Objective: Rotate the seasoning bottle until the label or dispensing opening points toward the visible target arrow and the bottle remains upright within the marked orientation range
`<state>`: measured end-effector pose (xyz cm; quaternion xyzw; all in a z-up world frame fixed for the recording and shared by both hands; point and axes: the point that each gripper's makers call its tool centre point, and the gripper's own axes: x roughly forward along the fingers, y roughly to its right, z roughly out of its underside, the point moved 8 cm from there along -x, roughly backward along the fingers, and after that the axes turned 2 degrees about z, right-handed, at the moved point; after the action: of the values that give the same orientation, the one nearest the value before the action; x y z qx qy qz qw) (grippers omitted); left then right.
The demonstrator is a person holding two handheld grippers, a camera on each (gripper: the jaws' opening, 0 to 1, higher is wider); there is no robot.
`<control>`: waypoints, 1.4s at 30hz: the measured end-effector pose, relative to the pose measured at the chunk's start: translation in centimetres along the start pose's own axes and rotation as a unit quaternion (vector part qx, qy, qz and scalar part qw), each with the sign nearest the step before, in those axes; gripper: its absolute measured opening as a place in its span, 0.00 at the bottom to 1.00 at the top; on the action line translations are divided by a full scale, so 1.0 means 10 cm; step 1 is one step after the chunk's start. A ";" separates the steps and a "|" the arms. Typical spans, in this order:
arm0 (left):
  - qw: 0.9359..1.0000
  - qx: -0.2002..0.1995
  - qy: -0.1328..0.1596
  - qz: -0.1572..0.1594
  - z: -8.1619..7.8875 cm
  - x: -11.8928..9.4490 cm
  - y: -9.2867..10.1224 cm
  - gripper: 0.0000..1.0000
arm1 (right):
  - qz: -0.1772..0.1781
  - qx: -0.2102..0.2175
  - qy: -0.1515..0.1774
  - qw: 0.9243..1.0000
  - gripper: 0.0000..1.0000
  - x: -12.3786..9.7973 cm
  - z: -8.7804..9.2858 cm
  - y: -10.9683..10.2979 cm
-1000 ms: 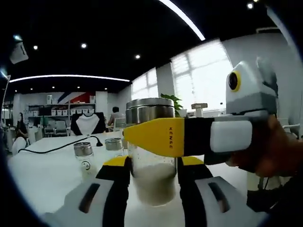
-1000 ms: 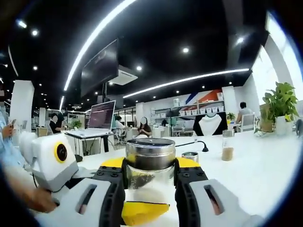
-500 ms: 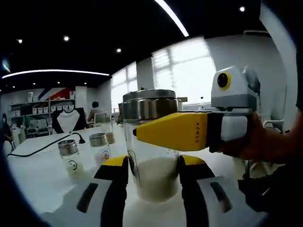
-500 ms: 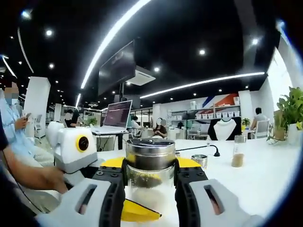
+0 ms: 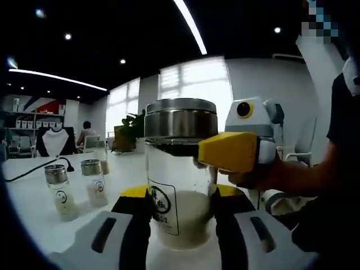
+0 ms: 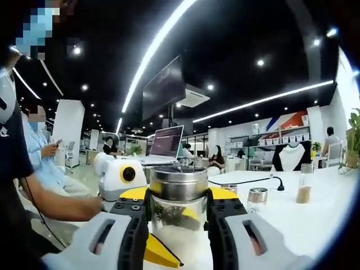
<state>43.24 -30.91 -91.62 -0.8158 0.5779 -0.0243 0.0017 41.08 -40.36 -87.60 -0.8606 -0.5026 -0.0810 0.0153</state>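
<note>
Facing left gripper (image 5: 179,199): bottle (image 5: 180,174) label, seemingly.

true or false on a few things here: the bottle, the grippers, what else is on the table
1. The seasoning bottle stands upright between the left gripper jaws. True.
2. The bottle is empty. False: pale powder fills its lower part.
3. The right gripper jaws flank the bottle just under its metal cap. True.
4. The table holds no other bottles. False: two small shakers stand to the left in the left gripper view.

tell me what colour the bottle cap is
Silver metal cap, clearest in the left gripper view.
</note>
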 end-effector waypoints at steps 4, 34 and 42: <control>1.000 0.010 -0.003 -0.012 -0.01 0.00 0.03 0.45 | 0.002 0.003 0.004 1.000 0.37 0.00 0.01 0.01; 0.975 0.048 -0.021 -0.216 -0.01 0.05 -0.06 0.45 | 0.169 0.012 -0.030 0.985 0.39 0.21 0.12 0.07; 0.981 0.042 -0.010 -0.188 0.01 0.07 -0.07 0.45 | 0.172 0.009 -0.023 0.985 0.38 0.18 0.11 0.08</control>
<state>44.13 -31.36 -91.62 -0.9094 0.4122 -0.0402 0.0369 42.79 -39.12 -88.32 -0.9356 -0.3483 -0.0526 0.0254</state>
